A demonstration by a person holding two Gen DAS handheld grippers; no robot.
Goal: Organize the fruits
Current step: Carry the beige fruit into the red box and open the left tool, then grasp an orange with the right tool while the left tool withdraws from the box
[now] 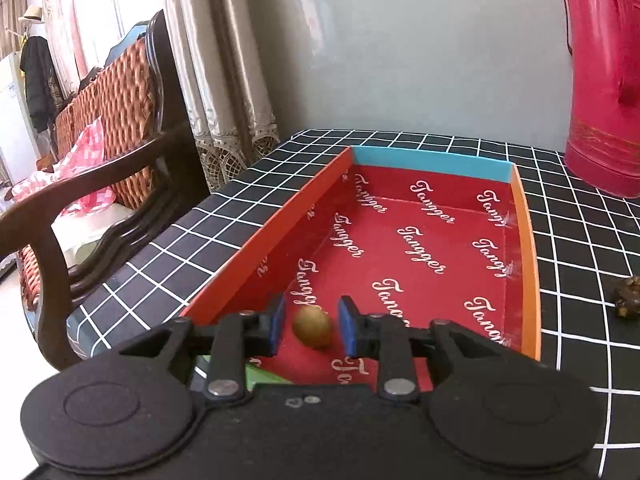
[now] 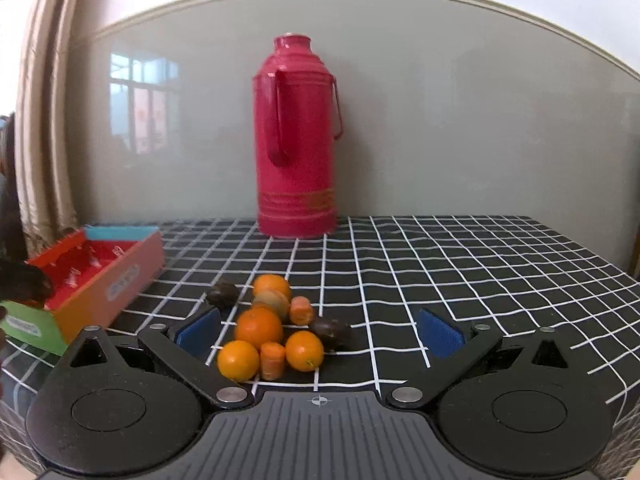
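In the left wrist view we see the left gripper low in the frame, its blue pads a little apart with a small brownish-green fruit between them. A thin gap shows on each side of the fruit, so the pads do not press on it; it lies on the red floor of the box, near the box's lower end. The box has an orange-red wall on the left, an orange wall on the right and a blue one at the top, and sits on the black checked tablecloth. A red thermos stands at the upper right, and a dark fruit lies on the cloth at the right edge.

In the right wrist view the right gripper has its jaws spread wide, holding nothing. Between and just beyond its pads, at the frame's centre, lies a cluster of oranges, carrot pieces and dark round fruits, touching one another on the cloth. The box appears at the left edge, well apart from the pile, and the thermos stands behind, against the wall.
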